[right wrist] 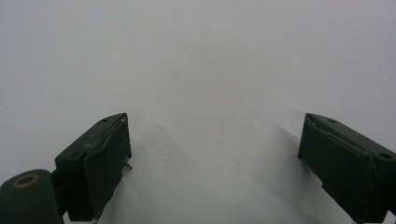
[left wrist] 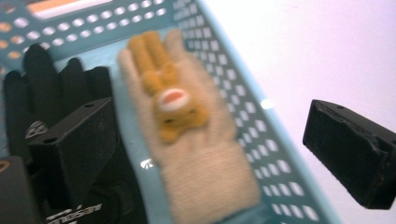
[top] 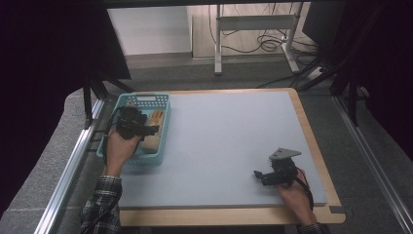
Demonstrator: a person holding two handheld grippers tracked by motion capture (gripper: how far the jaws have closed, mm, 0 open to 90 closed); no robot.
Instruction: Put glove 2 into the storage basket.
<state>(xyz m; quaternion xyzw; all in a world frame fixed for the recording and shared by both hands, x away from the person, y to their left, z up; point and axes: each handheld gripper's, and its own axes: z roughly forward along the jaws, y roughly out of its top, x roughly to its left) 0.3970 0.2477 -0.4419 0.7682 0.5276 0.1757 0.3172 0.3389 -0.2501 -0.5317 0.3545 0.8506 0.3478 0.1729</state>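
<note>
Right now the left gripper [left wrist: 210,154] hangs over the teal basket [top: 163,130] at the far-left corner of the table, its jaws spread wide and clamped on nothing. Seen along those jaws in the left gripper view, one of them stands over the black glove [left wrist: 42,98] inside the basket and the other hangs outside the basket's wall, above the bare mat — so the beige glove [left wrist: 196,154] lies in the gap between them, untouched, below and ahead of the jaws.

The beige glove lies flat on the basket floor against the right-hand wall, in the basket's right half. Its long axis runs near-to-far: the cuff is at the near end, close under the gripper, and the fingers point away toward the basket's far wall. On its back sits a small orange plush animal [left wrist: 175,109], its long ears lying along the glove's fingers in the same direction. The black glove lies just beside it on the left, fingers also toward the far end; the two seem to touch along their sides, though blur leaves that unsure.

In the high view the left hand [top: 119,146] holds its gripper above the near-left part of the basket.

Well apart, at the near-right of the grey mat [top: 224,146], the right gripper [right wrist: 215,158] rests low in the right hand [top: 294,195], jaws wide and bare mat between them — nothing gripped.
</note>
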